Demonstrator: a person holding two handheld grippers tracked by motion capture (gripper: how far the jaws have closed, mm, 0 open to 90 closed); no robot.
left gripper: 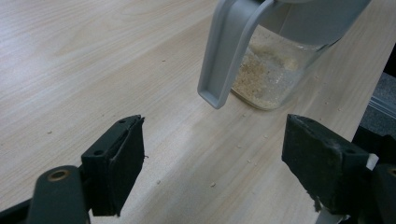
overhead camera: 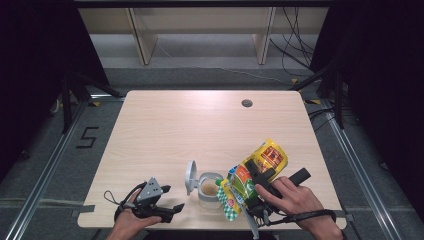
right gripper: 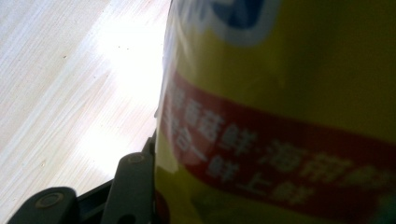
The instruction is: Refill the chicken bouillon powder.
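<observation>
High view: you're clamping the yellow pouch (overhead camera: pixel 252 172) w/ the right gripper (overhead camera: pixel 257 187), tilting it over the glass jar (overhead camera: pixel 210 190) near the table's (overhead camera: pixel 165 125) front edge, while the left gripper (overhead camera: pixel 172 209) is idling w/ jaws apart.

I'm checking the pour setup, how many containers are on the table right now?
2. A clear glass jar with a grey flip lid stands open near the front edge; a yellow printed plastic pouch is tilted over it from the right, clamped in the right hand-held gripper.
</observation>
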